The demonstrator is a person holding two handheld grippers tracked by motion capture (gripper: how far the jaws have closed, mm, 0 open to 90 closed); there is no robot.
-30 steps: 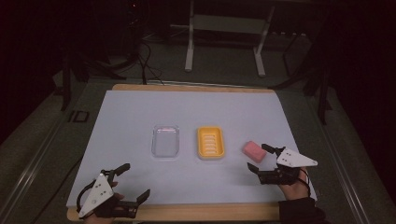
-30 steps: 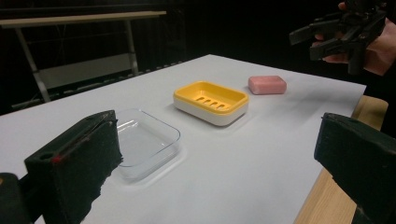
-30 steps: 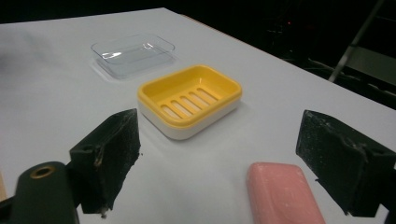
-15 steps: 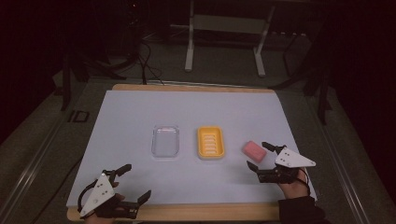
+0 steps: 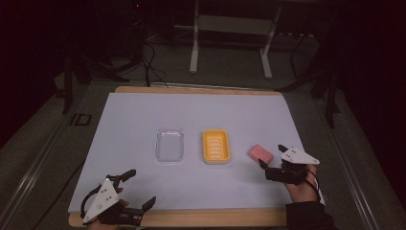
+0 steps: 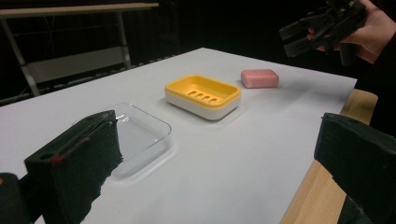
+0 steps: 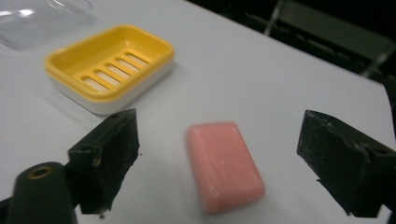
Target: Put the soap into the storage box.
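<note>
Pink soap (image 7: 224, 165) lies between your right gripper's (image 7: 219, 163) spread jaws; straddle its narrow sides squarely. Left gripper (image 5: 128, 191) idles, jaws spread.

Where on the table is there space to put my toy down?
The whole far half of the white table, beyond the clear lid and yellow soap dish, is bare. So is the near middle, between the left gripper and right gripper. It is crowded around the pink soap, where the right gripper hovers.
</note>
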